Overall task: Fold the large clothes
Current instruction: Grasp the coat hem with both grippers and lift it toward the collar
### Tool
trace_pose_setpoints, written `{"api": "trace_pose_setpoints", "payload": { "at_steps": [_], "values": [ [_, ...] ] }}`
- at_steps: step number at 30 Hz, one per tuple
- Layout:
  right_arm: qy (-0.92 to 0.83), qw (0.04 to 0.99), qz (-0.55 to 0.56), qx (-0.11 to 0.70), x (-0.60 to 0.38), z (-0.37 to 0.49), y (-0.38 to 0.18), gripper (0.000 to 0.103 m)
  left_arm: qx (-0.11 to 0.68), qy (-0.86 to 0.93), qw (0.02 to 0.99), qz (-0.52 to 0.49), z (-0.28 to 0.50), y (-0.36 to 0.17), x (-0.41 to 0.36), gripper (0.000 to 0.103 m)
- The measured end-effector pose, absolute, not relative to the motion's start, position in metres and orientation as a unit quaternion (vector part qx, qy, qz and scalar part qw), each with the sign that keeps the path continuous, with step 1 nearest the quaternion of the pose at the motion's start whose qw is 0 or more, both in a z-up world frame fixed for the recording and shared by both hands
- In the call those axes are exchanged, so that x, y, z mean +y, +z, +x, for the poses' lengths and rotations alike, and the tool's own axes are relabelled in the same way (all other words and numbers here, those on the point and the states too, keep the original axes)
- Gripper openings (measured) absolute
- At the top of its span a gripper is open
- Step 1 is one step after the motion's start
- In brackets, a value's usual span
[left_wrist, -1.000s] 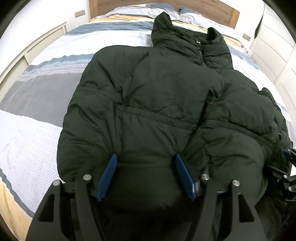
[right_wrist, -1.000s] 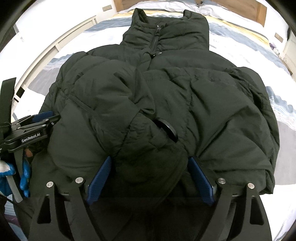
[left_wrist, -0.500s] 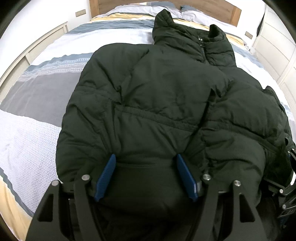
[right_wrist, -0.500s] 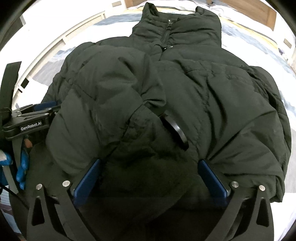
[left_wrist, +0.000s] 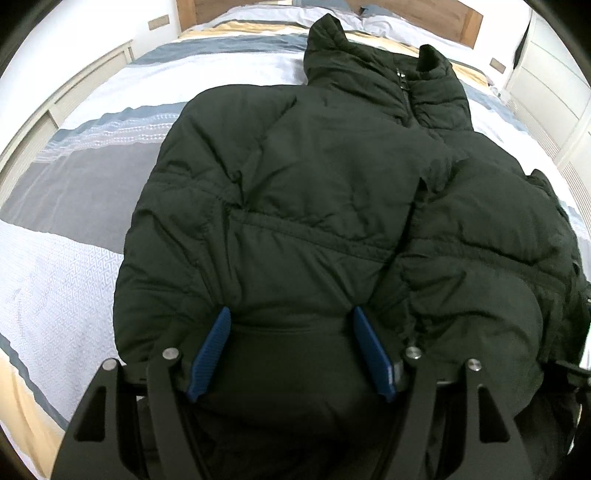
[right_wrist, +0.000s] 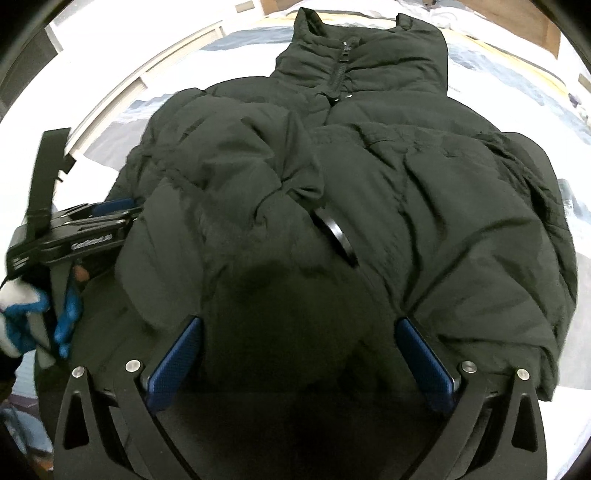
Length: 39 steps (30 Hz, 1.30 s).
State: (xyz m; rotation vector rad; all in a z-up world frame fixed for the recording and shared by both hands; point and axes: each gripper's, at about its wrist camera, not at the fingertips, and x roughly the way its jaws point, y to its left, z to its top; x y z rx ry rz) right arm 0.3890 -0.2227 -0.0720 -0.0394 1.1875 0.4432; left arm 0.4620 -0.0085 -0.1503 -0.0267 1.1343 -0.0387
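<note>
A large dark green puffer jacket [left_wrist: 314,206] lies on the bed, collar at the far end, both sleeves folded in over the front. It also fills the right wrist view [right_wrist: 369,192]. My left gripper [left_wrist: 290,325] is open, its blue pads straddling the jacket's bottom hem on the left side. My right gripper [right_wrist: 299,332] is open wide, straddling the hem and a folded sleeve cuff [right_wrist: 334,236] on the right side. The left gripper [right_wrist: 88,229] also shows at the left of the right wrist view, with a gloved hand behind it.
The bed [left_wrist: 74,206] has a striped cover in white, grey, blue and yellow, with a wooden headboard [left_wrist: 417,11] at the far end. White cabinets [left_wrist: 554,85] stand to the right and a white wall panel to the left.
Both grippers have pushed forward and lifted a little with the hem, bringing the jacket closer and larger in view. The right gripper's jaws have spread wider.
</note>
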Motion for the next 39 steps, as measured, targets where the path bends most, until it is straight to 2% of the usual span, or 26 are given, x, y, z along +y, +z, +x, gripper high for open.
{"api": "trace_pose_setpoints", "payload": {
  "at_steps": [7, 10, 15, 22, 25, 34, 39],
  "values": [
    [0.189, 0.825, 0.001, 0.532, -0.275, 0.402, -0.015, 0.101, 0.508, -0.021, 0.858, -0.073, 0.485, -0.101, 0.038, 0.068],
    [0.166, 0.846, 0.016, 0.507, -0.301, 0.431, 0.008, 0.101, 0.488, -0.035, 0.868, -0.086, 0.525, -0.076, 0.056, 0.068],
    [0.151, 0.868, 0.051, 0.47, -0.325, 0.509, 0.02, 0.101, 0.487, -0.105, 0.856, -0.136, 0.61, -0.069, 0.059, 0.068],
    [0.152, 0.871, 0.133, 0.448, -0.34, 0.642, -0.001, 0.101, 0.495, -0.149, 0.833, -0.198, 0.744, -0.099, 0.053, 0.068],
    [0.151, 0.863, 0.191, 0.443, -0.346, 0.691, -0.02, 0.101, 0.493, -0.15, 0.816, -0.261, 0.788, -0.123, 0.055, 0.068],
    [0.144, 0.845, 0.256, 0.448, -0.333, 0.767, -0.064, 0.101, 0.511, -0.162, 0.781, -0.321, 0.835, -0.179, 0.027, 0.068],
    [0.147, 0.839, 0.258, 0.456, -0.323, 0.787, -0.073, 0.098, 0.532, -0.147, 0.778, -0.301, 0.846, -0.193, 0.001, 0.067]
  ]
}}
